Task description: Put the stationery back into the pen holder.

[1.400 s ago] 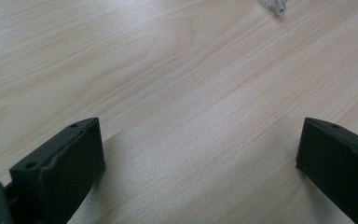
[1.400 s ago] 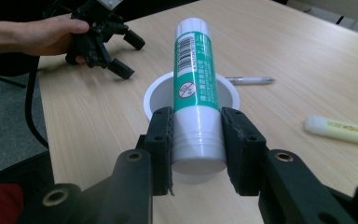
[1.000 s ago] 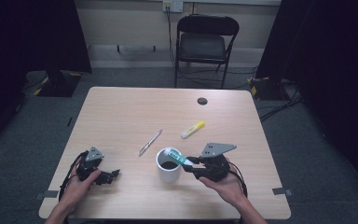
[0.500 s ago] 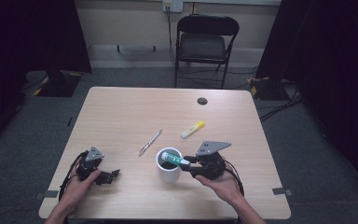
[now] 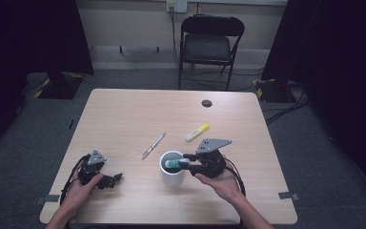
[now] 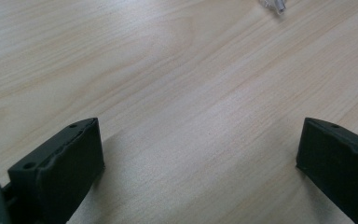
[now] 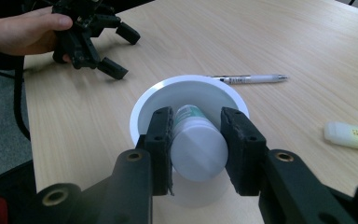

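Note:
My right gripper [image 7: 196, 123] is shut on a stubby green and white tube [image 7: 198, 149], whose white end faces the camera. The tube lies level across the mouth of a white cup [image 7: 186, 84]. In the high view the same right gripper [image 5: 186, 160] holds the tube [image 5: 173, 164] over the cup [image 5: 171, 180] near the table's front middle. At the front left, my left gripper [image 5: 114, 179] rests on the wood, open, with bare table between its jaws [image 6: 200, 149]. From the right gripper view, that left gripper [image 7: 123, 51] sits beyond the cup in a hand.
A clear pen [image 5: 153, 145] lies just beyond the cup, and its tip [image 6: 272, 4] reaches the top edge of the left gripper view. A yellow highlighter [image 5: 197, 132] lies to the pen's right. A black disc [image 5: 206, 103] sits near the far edge. A folding chair [image 5: 209, 45] stands behind the table.
My right gripper has shifted slightly left, and the tube has come down from a tilt to lie over the cup's mouth. The left gripper has kept still.

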Action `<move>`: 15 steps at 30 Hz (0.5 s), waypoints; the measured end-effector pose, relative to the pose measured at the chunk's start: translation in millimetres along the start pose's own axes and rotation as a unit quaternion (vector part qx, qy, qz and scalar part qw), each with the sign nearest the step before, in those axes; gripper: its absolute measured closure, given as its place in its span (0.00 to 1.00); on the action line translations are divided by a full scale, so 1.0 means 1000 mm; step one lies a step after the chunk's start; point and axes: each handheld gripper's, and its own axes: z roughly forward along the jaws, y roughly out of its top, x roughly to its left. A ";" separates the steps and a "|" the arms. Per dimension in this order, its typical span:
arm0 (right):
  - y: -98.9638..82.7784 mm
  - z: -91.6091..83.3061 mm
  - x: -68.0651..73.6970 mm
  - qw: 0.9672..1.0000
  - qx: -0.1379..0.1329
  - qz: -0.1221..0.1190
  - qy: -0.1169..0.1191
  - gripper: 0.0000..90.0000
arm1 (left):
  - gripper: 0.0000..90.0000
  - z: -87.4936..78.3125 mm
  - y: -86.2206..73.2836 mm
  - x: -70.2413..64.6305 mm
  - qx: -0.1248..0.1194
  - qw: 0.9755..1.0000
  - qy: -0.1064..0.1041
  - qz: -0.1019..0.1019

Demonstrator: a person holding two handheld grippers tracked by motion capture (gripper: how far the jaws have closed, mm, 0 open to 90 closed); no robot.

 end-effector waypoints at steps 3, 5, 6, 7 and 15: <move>0.001 0.004 -0.002 1.000 0.000 0.002 0.000 0.73 | 0.00 0.000 0.000 0.000 0.000 1.000 0.000 0.000; 0.003 0.008 -0.003 1.000 0.000 0.003 0.000 0.73 | 0.00 0.000 0.000 0.000 0.000 1.000 0.000 0.000; 0.004 0.009 -0.004 1.000 -0.001 0.005 0.001 0.73 | 0.00 0.000 0.000 0.000 0.000 1.000 0.000 0.000; 0.005 0.010 -0.005 1.000 -0.002 0.006 0.001 0.73 | 0.00 0.000 0.000 0.000 0.000 1.000 0.000 0.000; 0.015 0.024 -0.010 1.000 -0.006 0.008 0.003 0.73 | 0.00 0.000 0.000 0.000 0.000 1.000 -0.001 0.000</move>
